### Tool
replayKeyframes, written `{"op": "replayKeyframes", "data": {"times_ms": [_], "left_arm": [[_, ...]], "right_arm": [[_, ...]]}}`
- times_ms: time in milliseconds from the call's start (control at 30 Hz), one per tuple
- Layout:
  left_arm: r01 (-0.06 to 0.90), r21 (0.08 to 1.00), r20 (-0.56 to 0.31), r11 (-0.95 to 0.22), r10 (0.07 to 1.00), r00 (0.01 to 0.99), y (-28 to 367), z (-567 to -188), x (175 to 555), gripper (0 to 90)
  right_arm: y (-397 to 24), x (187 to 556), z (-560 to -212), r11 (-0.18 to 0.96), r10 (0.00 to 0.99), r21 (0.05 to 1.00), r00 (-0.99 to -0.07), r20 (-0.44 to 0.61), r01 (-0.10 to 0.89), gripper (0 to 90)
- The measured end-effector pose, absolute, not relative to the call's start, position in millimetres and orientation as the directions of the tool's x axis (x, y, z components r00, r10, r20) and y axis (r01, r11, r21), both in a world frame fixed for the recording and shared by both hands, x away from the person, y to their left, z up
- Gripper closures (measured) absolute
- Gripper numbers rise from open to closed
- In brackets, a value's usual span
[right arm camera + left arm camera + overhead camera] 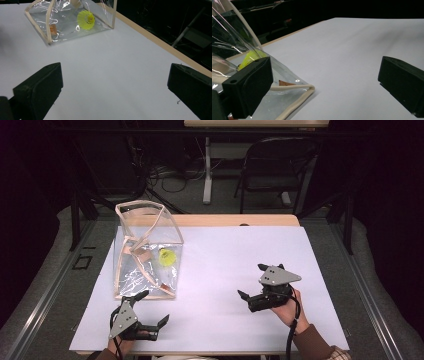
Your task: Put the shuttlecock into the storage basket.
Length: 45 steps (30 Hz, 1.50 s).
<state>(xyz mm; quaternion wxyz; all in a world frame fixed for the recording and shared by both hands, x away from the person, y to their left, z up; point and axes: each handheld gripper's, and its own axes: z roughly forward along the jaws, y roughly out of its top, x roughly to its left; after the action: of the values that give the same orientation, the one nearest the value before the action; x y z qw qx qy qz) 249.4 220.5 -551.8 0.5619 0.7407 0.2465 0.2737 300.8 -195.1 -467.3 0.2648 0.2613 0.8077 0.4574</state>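
Observation:
A clear plastic bag with cream trim [146,251] stands on the white table top at the left. Inside it lies a yellow shuttlecock [167,257], also seen through the plastic in the right gripper view [86,20] and partly behind a jaw in the left gripper view [249,58]. My left gripper [153,308] is open near the table's front edge, just in front of the bag's near corner [308,89]. My right gripper [253,281] is open on the right side, its jaws pointing left toward the bag [70,20], with nothing between them.
The white sheet [225,265] covers a wooden table whose far edge [235,220] shows beyond it. A small brown tag [52,29] lies inside the bag. A dark folding chair [272,165] and cables stand behind the table.

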Motion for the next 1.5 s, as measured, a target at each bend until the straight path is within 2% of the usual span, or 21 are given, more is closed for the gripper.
{"op": "replayKeyframes", "data": {"times_ms": [867,1500], "left_arm": [[0.059,0.966,0.131,-0.251,0.673,0.728,220,-552,249,0.0],[0.059,0.965,0.132,-0.254,0.671,0.729,220,-552,249,0.0]], "right_arm": [[-224,272,-509,0.409,0.674,0.902,-0.712,-0.199,0.135,0.0],[-237,254,-524,0.366,0.706,0.923,-0.682,-0.193,0.118,0.0]]}}
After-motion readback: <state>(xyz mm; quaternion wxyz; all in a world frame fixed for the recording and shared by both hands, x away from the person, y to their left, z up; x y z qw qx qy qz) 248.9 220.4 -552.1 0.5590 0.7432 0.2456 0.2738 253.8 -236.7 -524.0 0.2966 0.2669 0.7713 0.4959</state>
